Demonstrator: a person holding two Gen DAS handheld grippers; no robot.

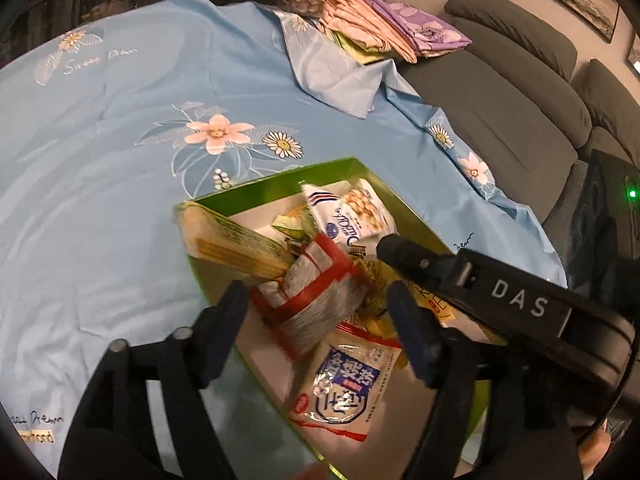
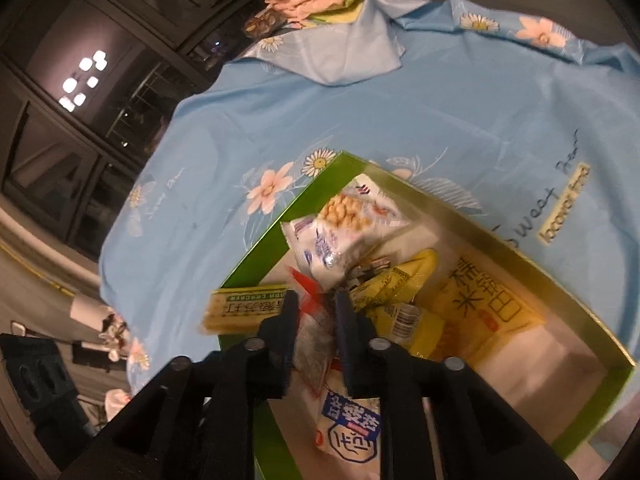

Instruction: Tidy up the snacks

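A green box (image 1: 256, 186) (image 2: 276, 220) on the blue flowered cloth holds several snack packets. My right gripper (image 2: 316, 316) is shut on a grey packet with red stripes (image 2: 312, 340) (image 1: 312, 300) over the box; it shows as the black arm marked DAS (image 1: 500, 292) in the left wrist view. My left gripper (image 1: 320, 312) is open, its fingers either side of that grey packet, not touching it. In the box lie a white peanut bag (image 1: 352, 212) (image 2: 344, 224), a cracker pack (image 1: 232, 244) (image 2: 244, 308), a white and blue packet (image 1: 344, 384) (image 2: 352, 428), and yellow packets (image 2: 480, 300).
Blue flowered cloth (image 1: 120, 160) covers the table. Folded pink and purple fabrics (image 1: 384, 28) are stacked at the far edge. A grey sofa (image 1: 520, 100) stands beyond the table on the right. Dark glass doors (image 2: 80, 100) are on the left.
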